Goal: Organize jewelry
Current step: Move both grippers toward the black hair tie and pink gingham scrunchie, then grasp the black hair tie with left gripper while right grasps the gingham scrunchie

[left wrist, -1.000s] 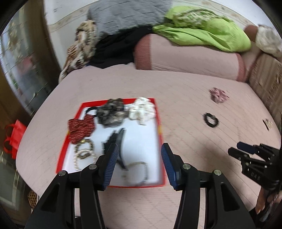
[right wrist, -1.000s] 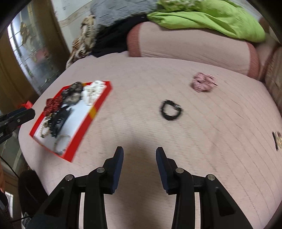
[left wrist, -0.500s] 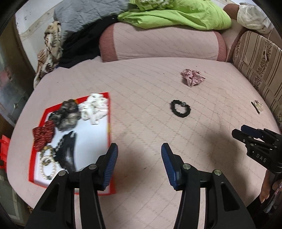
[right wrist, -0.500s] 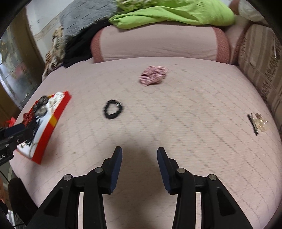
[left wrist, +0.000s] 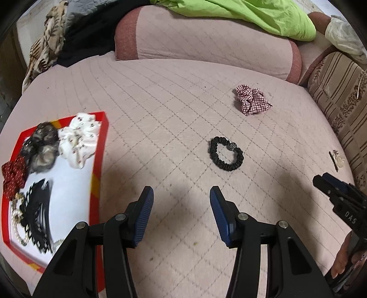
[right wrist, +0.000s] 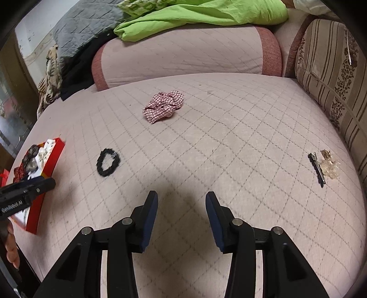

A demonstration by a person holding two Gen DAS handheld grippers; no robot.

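Observation:
A red-rimmed white tray at the left holds several scrunchies, a black claw clip and bead bracelets; it also shows in the right wrist view. A black hair tie lies on the pink quilted bed. A red checked scrunchie lies farther back. A black hair clip with a clear ornament lies at the right. My left gripper is open and empty, just short of the black hair tie. My right gripper is open and empty over bare quilt.
A pink bolster with a green blanket and grey quilt runs along the back. A striped cushion borders the right. The bed edge drops off at the left, beside the tray.
Both grippers have swung right. The tray has slid from centre to the left edge of the left view. The hair clip has come into the right view. Both grippers stay open.

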